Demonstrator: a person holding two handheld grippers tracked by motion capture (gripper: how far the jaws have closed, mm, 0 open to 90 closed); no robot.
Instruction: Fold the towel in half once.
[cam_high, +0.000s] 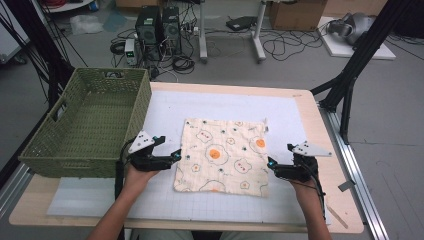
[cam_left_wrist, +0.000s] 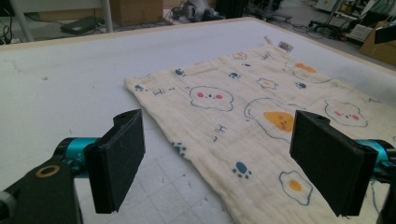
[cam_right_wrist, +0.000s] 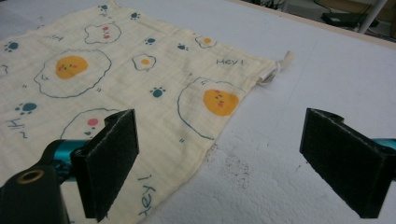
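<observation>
Near edge: forearms entering from the bottom of the high view, one hand on each gripper.
Left gripper: low over the mat at the cloth's left edge, jaws well apart and empty; in the left gripper view, the edge running between the two pads.
Right gripper: at the cloth's right edge, jaws likewise wide apart, nothing held; in the right gripper view, one pad over the fabric, the other over bare mat.
Cloth: cream square printed with fried eggs and paw marks, spread flat mid-table on the white mat, between the two grippers; small tag at the far right corner.
Basket: green woven, empty as far as visible, at the far left of the table, just left of the left gripper.
Step in hand: judged as lining up on opposite side edges before a pinch, likely to fold or lift the cloth.
Next move: lowering each gripper until one pad slides under the hem, then closing on a single layer; fabric thin and limp, so apt to slip or bunch.
Hard to make out: contact between pads and cloth unclear; near corners of the cloth cut off in both gripper views; basket's near inner wall hidden.
Far: floor with cables, computer towers and boxes.
</observation>
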